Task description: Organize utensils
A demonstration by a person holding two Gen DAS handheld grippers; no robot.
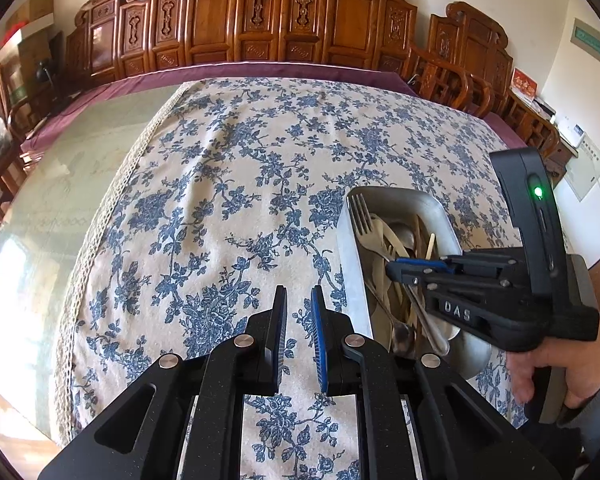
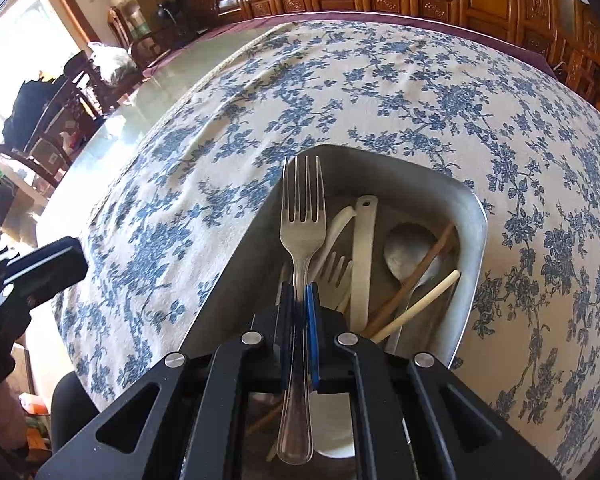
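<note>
The right hand-held gripper [image 2: 300,300] is seen pinching the neck of a metal fork [image 2: 302,236], its black and blue pads pressed against the stem from either side. The fork is held with its tines pointing forward and away, above the near-left part of a metal tray [image 2: 474,248], while its handle runs back between the fingers toward the camera. The same fork [image 1: 360,214] appears in the left wrist view, tines raised over the far-left end of the tray [image 1: 348,264], with the right hand-held gripper [image 1: 396,270] reaching in from the tray's right side, held by a hand [image 1: 556,364].

Inside the tray, further utensils are piled: a cream plastic fork [image 2: 334,270], a cream flat handle [image 2: 362,256] (its end has a small hole), a metal spoon [image 2: 406,248], a brown chopstick [image 2: 416,276] and a pale chopstick [image 2: 418,306] crossing toward the tray's right wall.

The left hand-held gripper [image 1: 299,336] is spread, with nothing between its pads; it hangs just left of the tray, over the cloth. The tray is set on a blue-flowered tablecloth [image 1: 228,184] that covers the counter [image 1: 68,184], whose glassy bare surface is seen well to the left of the tray. Carved wooden panels [image 1: 260,16] are lined up beyond the counter's far edge.
</note>
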